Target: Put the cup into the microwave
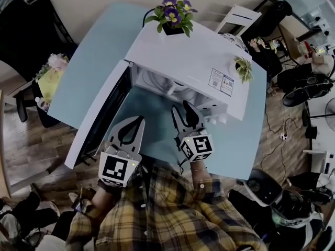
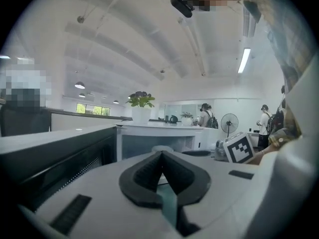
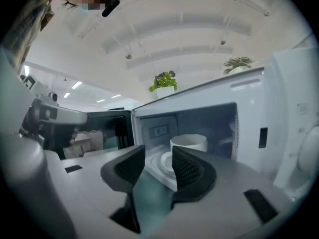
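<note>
The right gripper (image 3: pixel 158 156) had its two jaws parted, and only bare gap showed between their ribbed black pads. Straight ahead of it, a little to the right and past its jaw tips, the cup (image 3: pixel 188 142) stood inside the microwave (image 3: pixel 279 108). It was a plain white cylinder with a smooth rim, upright on the round pale turntable plate (image 3: pixel 163 164). No jaw touched it.

The left gripper (image 2: pixel 161 156) had its jaws pressed together so that the dark textured pads met in a point with nothing between them. From the head view it lay left of the right gripper, close to the dark glass microwave door (image 1: pixel 99 119), which hung open on that side.

The microwave was a smooth white box standing on a matte pale-blue table (image 1: pixel 89 72). On its top, far ahead of both grippers, sat a white pot of purple flowers (image 1: pixel 172 14). A smaller leafy plant (image 1: pixel 243 68) stood ahead and to the right. Behind the grippers the person's plaid shirt (image 1: pixel 172 213) filled the near edge.
</note>
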`<state>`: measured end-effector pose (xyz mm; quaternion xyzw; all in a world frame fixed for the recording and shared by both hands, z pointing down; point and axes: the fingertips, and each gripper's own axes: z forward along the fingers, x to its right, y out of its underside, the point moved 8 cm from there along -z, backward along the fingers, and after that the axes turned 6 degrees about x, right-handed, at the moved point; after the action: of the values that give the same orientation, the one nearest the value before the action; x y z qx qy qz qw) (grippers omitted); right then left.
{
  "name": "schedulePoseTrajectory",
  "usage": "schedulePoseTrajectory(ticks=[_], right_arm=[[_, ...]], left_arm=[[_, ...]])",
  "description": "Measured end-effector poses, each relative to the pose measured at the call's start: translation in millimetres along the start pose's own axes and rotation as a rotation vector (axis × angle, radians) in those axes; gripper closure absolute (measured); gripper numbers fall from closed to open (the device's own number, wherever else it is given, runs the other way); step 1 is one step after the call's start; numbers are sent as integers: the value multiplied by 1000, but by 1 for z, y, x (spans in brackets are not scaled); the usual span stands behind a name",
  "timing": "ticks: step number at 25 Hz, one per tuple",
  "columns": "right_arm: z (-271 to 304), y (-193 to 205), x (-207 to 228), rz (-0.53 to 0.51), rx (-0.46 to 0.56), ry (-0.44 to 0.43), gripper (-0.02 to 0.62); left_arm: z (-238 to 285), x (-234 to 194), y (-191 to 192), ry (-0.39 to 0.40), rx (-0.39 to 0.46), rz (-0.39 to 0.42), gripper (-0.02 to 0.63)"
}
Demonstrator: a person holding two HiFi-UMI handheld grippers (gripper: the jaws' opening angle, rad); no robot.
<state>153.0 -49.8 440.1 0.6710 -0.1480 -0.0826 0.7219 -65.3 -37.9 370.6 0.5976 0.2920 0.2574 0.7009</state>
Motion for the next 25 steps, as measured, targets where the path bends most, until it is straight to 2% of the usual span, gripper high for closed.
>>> schedulePoseTrajectory(ticks=[6, 11, 19, 21, 25], right_arm=[[-22, -32, -5, 64, 15, -24, 422], [-37, -62, -4, -13, -10, -22, 446], [-64, -101, -1, -47, 49, -24, 511], [-67, -104, 0, -52, 51, -25, 553], [-67, -107, 1, -35, 35, -43, 564]], left_arm=[[1, 0, -12, 1, 47, 5, 614], [3, 3, -21, 4, 85, 6, 614], [17, 13, -35, 57, 104, 11, 614], [22, 14, -36, 68, 102, 11, 614], [27, 14, -38, 82, 99, 12, 614]])
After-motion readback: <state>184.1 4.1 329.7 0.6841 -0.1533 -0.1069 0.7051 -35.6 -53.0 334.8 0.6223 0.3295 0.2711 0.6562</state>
